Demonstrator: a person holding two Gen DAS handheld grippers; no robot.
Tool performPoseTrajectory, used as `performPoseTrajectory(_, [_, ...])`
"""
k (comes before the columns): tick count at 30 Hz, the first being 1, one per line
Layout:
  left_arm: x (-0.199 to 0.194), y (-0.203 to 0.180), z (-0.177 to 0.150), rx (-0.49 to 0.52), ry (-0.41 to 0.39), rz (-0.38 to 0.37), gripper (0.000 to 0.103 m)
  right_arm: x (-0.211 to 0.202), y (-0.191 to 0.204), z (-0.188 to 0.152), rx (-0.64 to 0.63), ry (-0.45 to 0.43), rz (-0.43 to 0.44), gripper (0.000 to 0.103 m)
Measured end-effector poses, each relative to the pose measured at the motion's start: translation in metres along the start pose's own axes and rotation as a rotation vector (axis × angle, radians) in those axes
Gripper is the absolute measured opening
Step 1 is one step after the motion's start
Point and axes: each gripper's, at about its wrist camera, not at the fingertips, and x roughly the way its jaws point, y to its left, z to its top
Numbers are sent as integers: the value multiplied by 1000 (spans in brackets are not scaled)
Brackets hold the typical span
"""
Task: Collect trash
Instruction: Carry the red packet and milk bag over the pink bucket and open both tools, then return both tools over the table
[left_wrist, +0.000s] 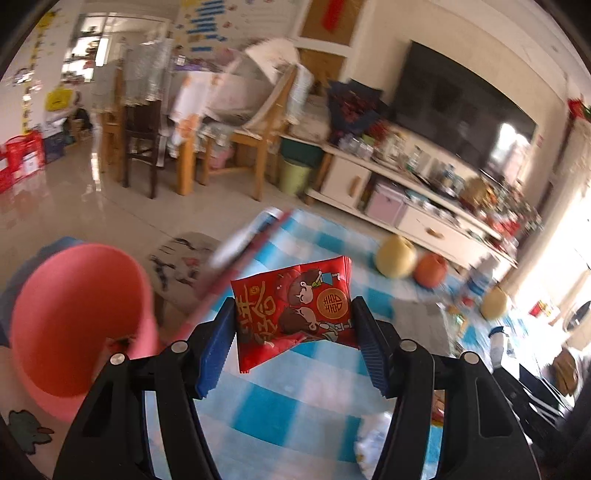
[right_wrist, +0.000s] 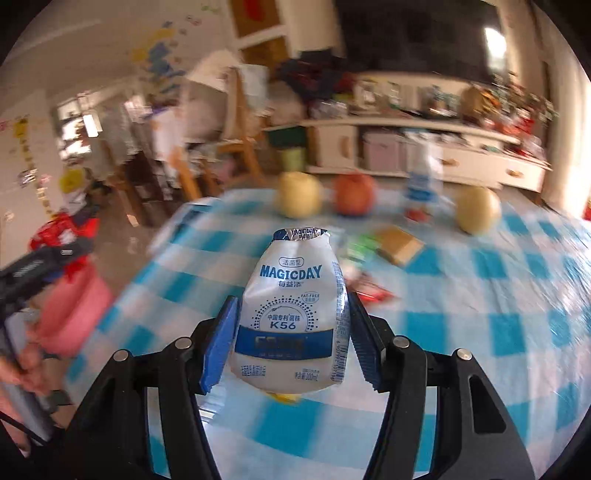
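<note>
1. Left gripper (left_wrist: 293, 332): I am seeing its blue pads clamping a red snack wrapper (left_wrist: 295, 314) between them, lifted off the checked tablecloth (left_wrist: 280, 402).
2. Pink bin (left_wrist: 77, 321) is sitting just left of the left jaws, off the table edge, mouth facing me.
3. Right gripper (right_wrist: 290, 334): I am reading its jaws pressing on a white MAGICDAY bottle (right_wrist: 291, 317), upright between the pads, foil top crumpled.
4. Ahead of the right jaws, two pears (right_wrist: 298, 194) and an apple (right_wrist: 354, 194) are resting on the cloth; background is blurring.
</note>
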Motion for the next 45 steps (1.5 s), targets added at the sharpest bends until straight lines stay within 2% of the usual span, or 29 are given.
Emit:
performPoseTrajectory(8, [-15,98,22,-205,-58,204,63,32,126,37,-133,24,266,60])
performPoseTrajectory(12, [-20,149,25,-340,-53,269,64,54,185,49,-206,46,354,60])
performPoseTrajectory(16, [-20,190,22,-449,-37,305,64,84,237,51,-248,85,438,60])
performPoseTrajectory(19, [-16,218,18,-537,-18,299,64,107,262,51,-243,111,486,60])
performPoseTrajectory(23, [-12,241,13,-596,-3,330,67,138,285,45,-223,159,519,60])
performPoseTrajectory(26, [-10,252,9,-632,0,356,71,151,288,37,-184,186,522,69])
performPoseTrajectory(29, [-9,257,7,-651,-11,362,82,149,278,38,-135,161,512,76])
performPoseTrajectory(30, [-9,257,7,-652,-17,365,83,147,273,40,-122,150,505,79])
performPoseTrajectory(33, [-14,250,9,-622,-44,380,86,138,255,41,-107,128,481,82])
performPoseTrajectory(36, [-23,239,11,-589,-103,393,89,123,237,38,-118,97,425,86])
performPoseTrajectory(40, [-26,220,17,-521,-163,374,91,101,217,30,-147,65,366,89])
performPoseTrajectory(45, [-21,194,23,-424,-161,335,93,74,194,25,-182,19,304,92])
